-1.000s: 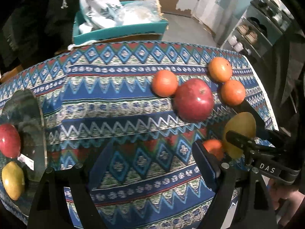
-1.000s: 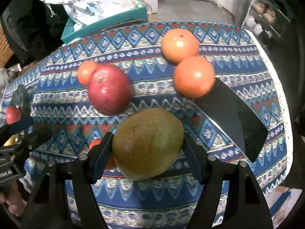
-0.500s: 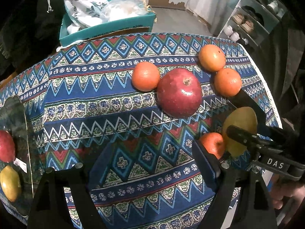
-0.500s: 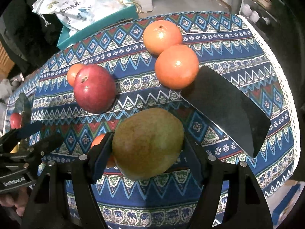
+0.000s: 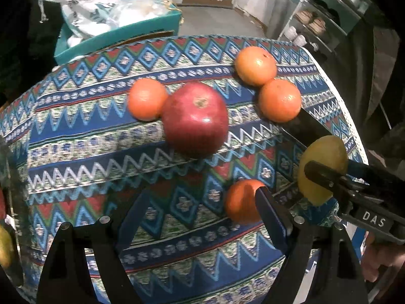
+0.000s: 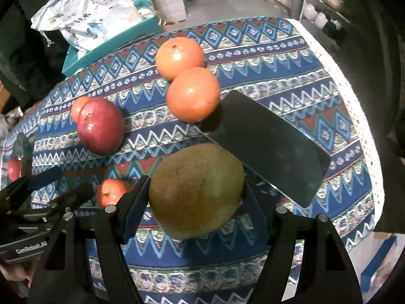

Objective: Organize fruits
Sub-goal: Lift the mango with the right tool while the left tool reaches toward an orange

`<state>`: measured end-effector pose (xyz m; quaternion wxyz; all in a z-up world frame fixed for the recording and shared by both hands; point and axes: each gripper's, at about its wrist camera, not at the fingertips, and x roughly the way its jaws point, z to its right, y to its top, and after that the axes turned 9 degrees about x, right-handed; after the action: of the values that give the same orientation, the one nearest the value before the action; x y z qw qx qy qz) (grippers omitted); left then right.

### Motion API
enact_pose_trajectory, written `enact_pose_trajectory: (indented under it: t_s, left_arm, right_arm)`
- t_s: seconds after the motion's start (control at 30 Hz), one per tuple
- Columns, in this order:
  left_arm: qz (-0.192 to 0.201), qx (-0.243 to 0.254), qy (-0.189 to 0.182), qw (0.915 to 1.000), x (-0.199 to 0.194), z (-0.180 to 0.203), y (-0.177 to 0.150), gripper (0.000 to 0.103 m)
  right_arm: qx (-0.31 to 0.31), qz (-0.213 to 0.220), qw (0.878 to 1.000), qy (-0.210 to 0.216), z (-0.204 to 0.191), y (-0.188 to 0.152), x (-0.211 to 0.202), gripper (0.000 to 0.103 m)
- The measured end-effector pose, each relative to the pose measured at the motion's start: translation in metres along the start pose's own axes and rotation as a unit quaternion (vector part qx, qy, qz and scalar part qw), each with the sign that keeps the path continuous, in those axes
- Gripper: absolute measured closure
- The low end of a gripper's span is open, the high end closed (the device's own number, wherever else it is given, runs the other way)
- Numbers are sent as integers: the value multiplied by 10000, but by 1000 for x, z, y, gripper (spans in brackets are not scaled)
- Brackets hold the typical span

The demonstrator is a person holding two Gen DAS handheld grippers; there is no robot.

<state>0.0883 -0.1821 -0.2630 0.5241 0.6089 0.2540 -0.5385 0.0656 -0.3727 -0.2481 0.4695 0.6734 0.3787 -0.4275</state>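
My right tool (image 6: 195,197) grips the mango (image 6: 196,190) near the apple (image 6: 101,126). My left tool (image 5: 202,215) gapes empty. I should carry level, squeezing gently.

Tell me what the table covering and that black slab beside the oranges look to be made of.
Table covering: looks like woven or printed cloth, matte, with zigzag and diamond bands and a white lacy edge that drapes over the rim. Black slab: flat, smooth, rounded corners, faint sheen; probably glass or glossy plastic, possibly a phone or tablet, but I can't confirm.
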Motion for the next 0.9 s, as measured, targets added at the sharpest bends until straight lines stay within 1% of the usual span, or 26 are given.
enact_pose_trajectory:
  t_s: [0.2, 0.43, 0.53, 0.6, 0.7, 0.77, 0.8, 0.87, 0.9]
  left_arm:
    - [-73, 157, -13, 9998, 10, 17, 1, 17]
    - [-114, 137, -189, 9997, 22, 25, 4, 17]
    - [-125, 217, -228, 9994, 26, 31, 4, 17]
    - [-118, 253, -264, 9993, 27, 33, 4, 19]
    - [-142, 255, -431, 9986, 30, 35, 4, 27]
    - [-145, 289, -569, 9979, 31, 38, 4, 37]
    - [-149, 315, -621, 9975, 31, 39, 4, 39]
    - [-174, 381, -776, 9961, 32, 44, 4, 51]
    - [-193, 403, -840, 9955, 33, 47, 4, 55]
  right_arm:
    - [-232, 83, 9994, -258, 5, -5, -6, 31]
    - [-150, 83, 9995, -279, 15, -8, -8, 31]
    - [-114, 81, 9995, -279, 17, -7, -8, 31]
    - [-93, 87, 9995, -294, 18, -7, -8, 31]
    - [-69, 99, 9995, -293, 19, -6, -8, 31]
    - [-63, 100, 9995, -282, 19, -6, -8, 31]
    - [-53, 100, 9995, -278, 19, -6, -8, 31]
    - [-31, 100, 9996, -269, 20, -5, -8, 31]
    - [-18, 102, 9996, -262, 21, -5, -8, 31]
